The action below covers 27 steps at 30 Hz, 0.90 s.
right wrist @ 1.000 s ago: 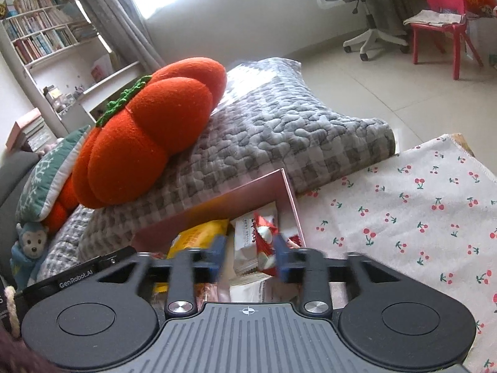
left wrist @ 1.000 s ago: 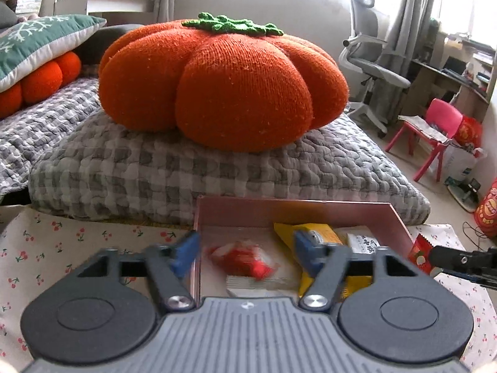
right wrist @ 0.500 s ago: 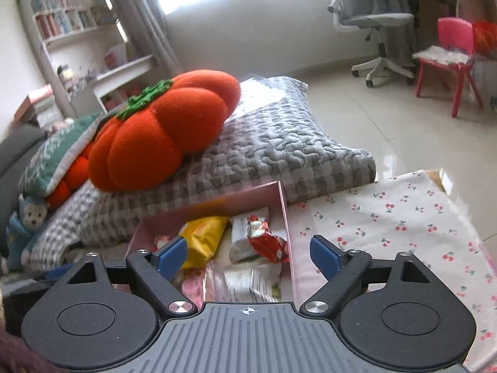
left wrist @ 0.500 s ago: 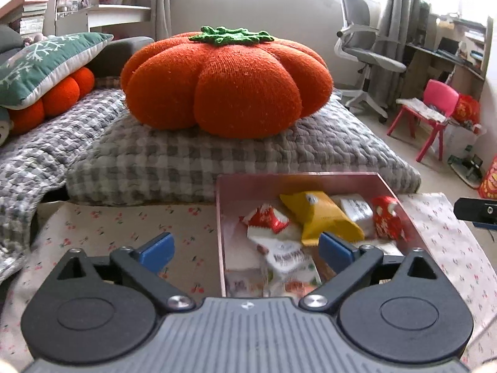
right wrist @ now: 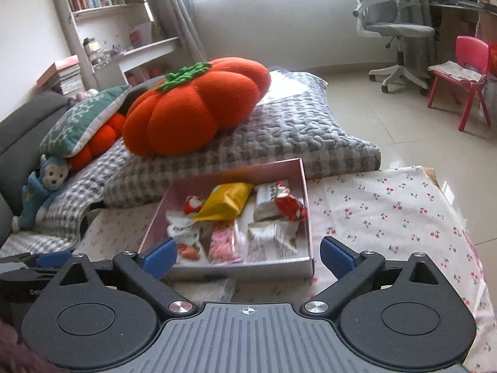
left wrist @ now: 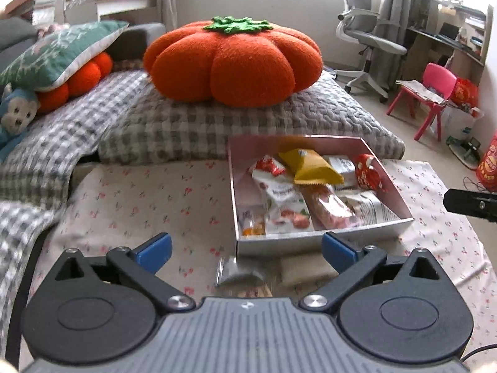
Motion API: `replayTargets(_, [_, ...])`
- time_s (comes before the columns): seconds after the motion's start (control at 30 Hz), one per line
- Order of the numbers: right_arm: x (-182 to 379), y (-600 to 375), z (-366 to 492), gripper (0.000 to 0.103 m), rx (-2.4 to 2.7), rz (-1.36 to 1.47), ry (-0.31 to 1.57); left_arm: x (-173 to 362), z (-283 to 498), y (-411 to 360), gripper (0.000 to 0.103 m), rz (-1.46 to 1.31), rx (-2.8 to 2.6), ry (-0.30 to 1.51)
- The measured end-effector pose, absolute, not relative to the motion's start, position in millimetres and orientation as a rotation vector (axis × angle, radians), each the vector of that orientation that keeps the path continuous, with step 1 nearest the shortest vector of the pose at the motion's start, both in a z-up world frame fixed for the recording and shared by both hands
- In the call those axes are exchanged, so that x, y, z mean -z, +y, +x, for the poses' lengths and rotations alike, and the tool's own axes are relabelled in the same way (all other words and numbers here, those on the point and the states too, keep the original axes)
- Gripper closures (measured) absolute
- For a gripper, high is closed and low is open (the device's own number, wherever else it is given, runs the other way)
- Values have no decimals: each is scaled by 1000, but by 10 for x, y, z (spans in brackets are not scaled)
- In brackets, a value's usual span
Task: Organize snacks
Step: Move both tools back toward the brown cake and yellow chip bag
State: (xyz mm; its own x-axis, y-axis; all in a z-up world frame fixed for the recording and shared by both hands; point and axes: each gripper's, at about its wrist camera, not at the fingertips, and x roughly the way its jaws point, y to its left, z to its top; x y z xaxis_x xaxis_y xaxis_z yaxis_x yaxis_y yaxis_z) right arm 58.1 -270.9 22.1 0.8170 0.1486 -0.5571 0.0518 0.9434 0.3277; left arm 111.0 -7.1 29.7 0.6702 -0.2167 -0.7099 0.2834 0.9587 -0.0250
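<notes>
A grey checked quilt (left wrist: pixel 248 124) carries an orange pumpkin cushion (left wrist: pixel 233 62), with a grey office chair (left wrist: pixel 369 40) and a pink child's chair (left wrist: pixel 431 93) on the floor beyond. Nearer, the tabletop's cherry-print cloth (left wrist: pixel 149 199) bears an open pink box (left wrist: pixel 394 186), holding a yellow snack bag (left wrist: pixel 313 168), red-wrapped sweets (left wrist: pixel 366 174), a pink packet (right wrist: pixel 222 242) and white packets (left wrist: pixel 285 208). Two small packets (left wrist: pixel 239 272) lie on the cloth just before the box's near wall. The left hand-held gripper (left wrist: pixel 247 248) and right hand-held gripper (right wrist: pixel 248 253) both stand wide, holding nothing.
</notes>
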Motion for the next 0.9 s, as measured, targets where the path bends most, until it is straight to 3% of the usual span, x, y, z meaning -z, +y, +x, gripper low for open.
replayTargets(0.4, [-191,-2573,227,2,-121,291,633,-142,752,172,0,28,305,857])
replayTargets(0.9, [366,-2211,-216,2,-319,148,666,204,437,521,1,67,321,902])
